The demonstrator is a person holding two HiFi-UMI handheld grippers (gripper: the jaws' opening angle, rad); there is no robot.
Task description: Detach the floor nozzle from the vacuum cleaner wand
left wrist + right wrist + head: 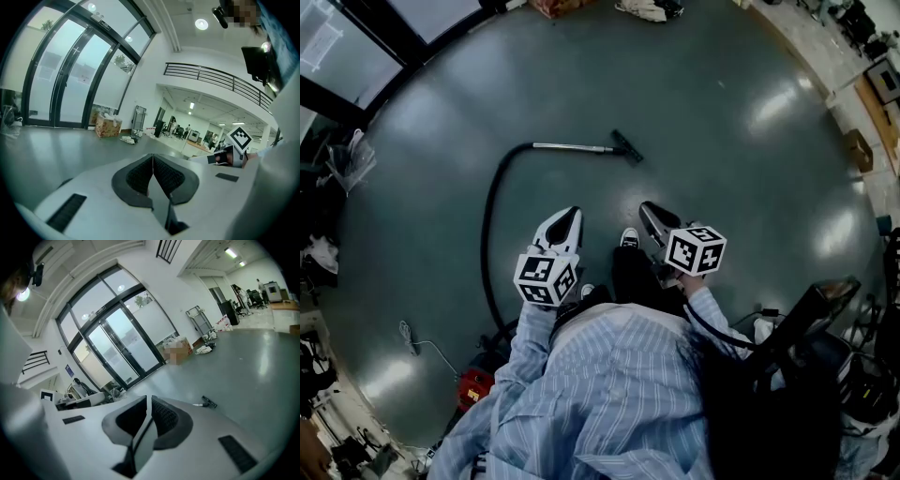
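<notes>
One black floor nozzle [627,147] tips the silver wand [572,147].

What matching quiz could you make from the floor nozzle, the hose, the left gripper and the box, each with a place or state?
1 floor nozzle
2 hose
3 left gripper
4 box

A jaws shut, holding nothing
B black, curving across the floor
C beside the glass doors
D attached to the wand's end

Pairs: 1-D, 2-B, 3-A, 4-C
</notes>
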